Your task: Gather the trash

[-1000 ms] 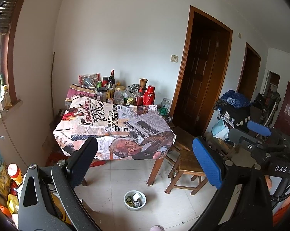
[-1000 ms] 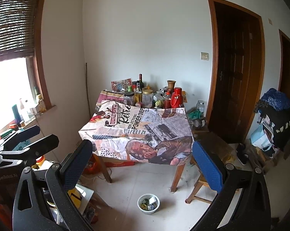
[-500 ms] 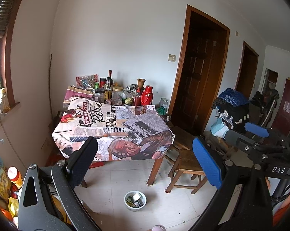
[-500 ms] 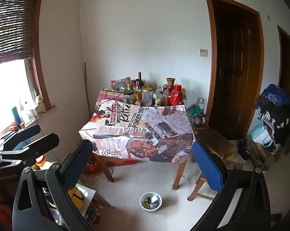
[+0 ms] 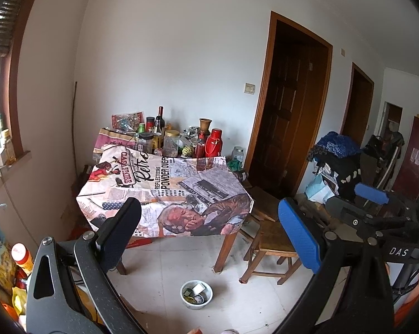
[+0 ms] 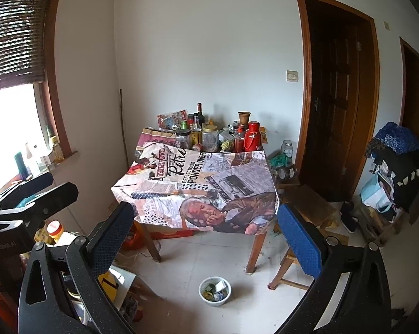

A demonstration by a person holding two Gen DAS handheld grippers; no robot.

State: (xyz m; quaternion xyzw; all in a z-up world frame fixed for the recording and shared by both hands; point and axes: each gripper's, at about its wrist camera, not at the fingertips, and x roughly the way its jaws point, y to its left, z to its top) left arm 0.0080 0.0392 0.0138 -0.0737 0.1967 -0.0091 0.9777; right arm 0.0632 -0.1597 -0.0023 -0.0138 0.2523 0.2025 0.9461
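A white bowl (image 5: 196, 294) holding small scraps and cans sits on the tiled floor in front of the table; the right wrist view shows the same bowl (image 6: 215, 290). My left gripper (image 5: 209, 231) is open and empty, well above and short of the bowl. My right gripper (image 6: 206, 233) is also open with nothing between its fingers. In the left wrist view the right gripper (image 5: 373, 194) juts in at the right edge. The left gripper (image 6: 34, 192) appears at the left of the right wrist view.
A table (image 5: 167, 186) under a newspaper-print cloth carries bottles, jars and a red thermos (image 5: 216, 146) at its far end. A wooden chair (image 5: 273, 245) stands right of it. Bags and clutter (image 5: 337, 164) line the right wall; bottles and packets (image 5: 20, 258) crowd the lower left.
Both cameras have drifted slightly, so the table and bowl shift a little in view. Both grippers stay open and empty.
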